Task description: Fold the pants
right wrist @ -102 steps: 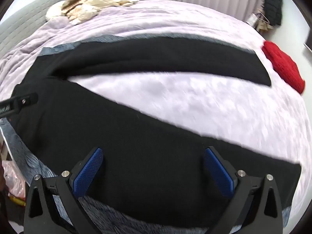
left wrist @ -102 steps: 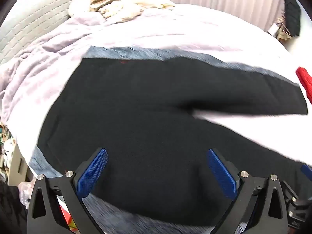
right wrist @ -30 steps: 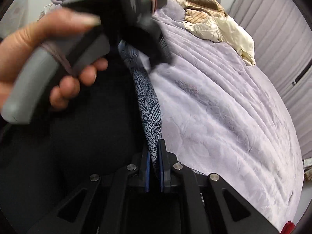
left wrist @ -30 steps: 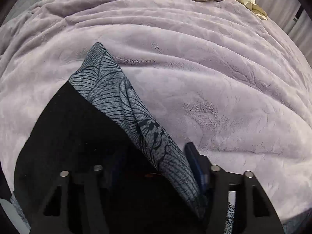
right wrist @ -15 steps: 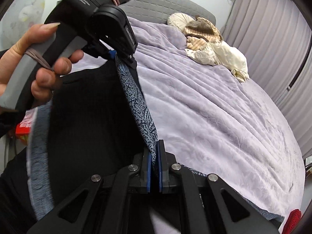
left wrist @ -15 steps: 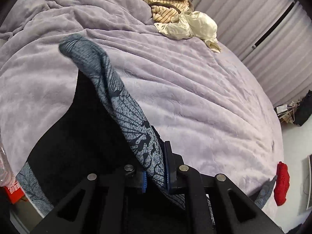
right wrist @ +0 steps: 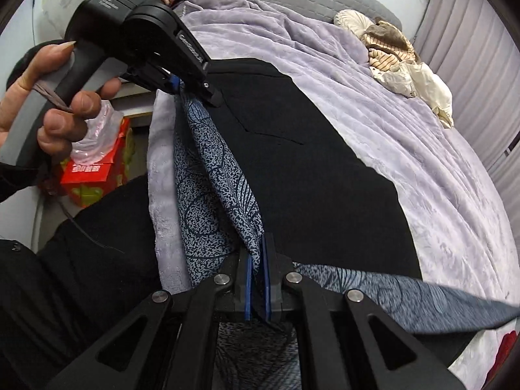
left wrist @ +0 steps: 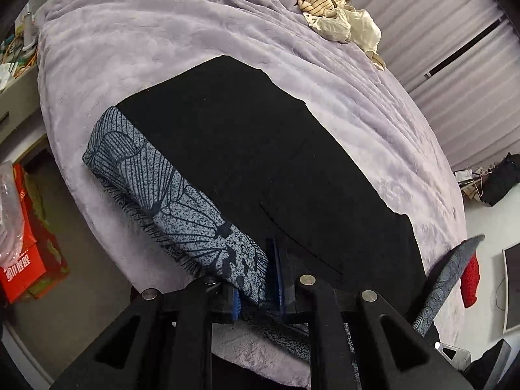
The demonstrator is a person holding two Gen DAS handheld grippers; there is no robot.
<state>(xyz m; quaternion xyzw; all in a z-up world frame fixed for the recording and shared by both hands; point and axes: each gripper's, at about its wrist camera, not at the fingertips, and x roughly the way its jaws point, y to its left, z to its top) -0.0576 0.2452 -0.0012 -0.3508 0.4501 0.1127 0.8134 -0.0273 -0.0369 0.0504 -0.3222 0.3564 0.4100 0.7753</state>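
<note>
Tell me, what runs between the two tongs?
A taut strip of the pants' blue patterned edge, pinched by the left tongs at one end and the right tongs at the other; the right wrist view shows it.

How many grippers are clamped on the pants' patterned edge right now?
2. The right gripper pinches the patterned edge near the camera; the left gripper clamps the same edge farther along, over the bed's side.

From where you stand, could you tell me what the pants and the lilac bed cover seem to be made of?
Pants: soft matte black cloth, probably a knit or fleece, since it shows no sheen; the grey-blue band printed with leaf veins looks thinner and drapes limply. Bed cover: plush, velvety fleece, judging by its short nap and faint pressed ripples; the exact fibre is not clear.
</note>
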